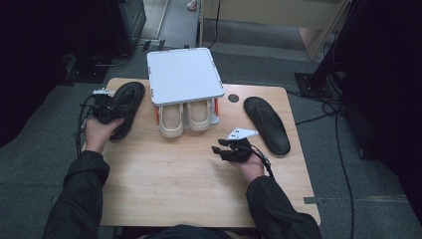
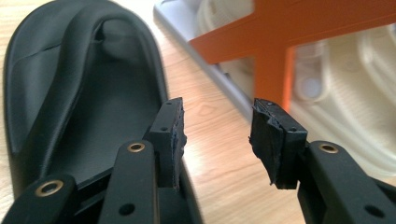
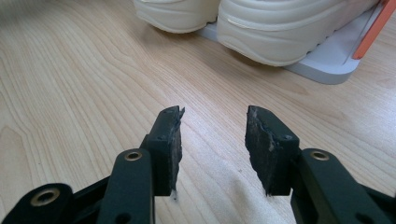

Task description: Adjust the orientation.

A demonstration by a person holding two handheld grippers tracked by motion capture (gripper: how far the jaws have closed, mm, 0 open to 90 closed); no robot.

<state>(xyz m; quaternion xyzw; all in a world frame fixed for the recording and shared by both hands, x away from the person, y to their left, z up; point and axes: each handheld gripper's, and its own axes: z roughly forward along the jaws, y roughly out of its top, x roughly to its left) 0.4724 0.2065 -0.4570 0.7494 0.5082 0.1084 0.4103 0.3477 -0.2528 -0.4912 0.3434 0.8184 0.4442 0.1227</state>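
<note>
High view: a wooden table [image 1: 164, 184] carries a small white shoe rack [image 1: 183, 74] with orange uprights, a pair of cream shoes [image 1: 185, 118] on its lower shelf, toes toward the person. A black slipper [image 1: 125, 107] lies at the table's left edge, just beside the rack; a second black slipper [image 1: 266, 124] lies to the right of the rack, well apart from the first.

Left gripper [image 1: 105, 110]: held over the near part of the left slipper. In the left gripper view its jaws stand apart with nothing between the pads; the left gripper [image 2: 217, 135] has one jaw over the slipper's edge [image 2: 93, 116] and the other toward the rack's orange upright [image 2: 273, 70] (bare wood shows in the gap).

Right gripper [image 1: 225, 148]: held above bare table in front of the rack, left of the second slipper. In the right gripper view the right gripper [image 3: 214, 140] has its jaws apart and empty, pointing toward the cream shoes' toes [image 3: 280, 28].
</note>
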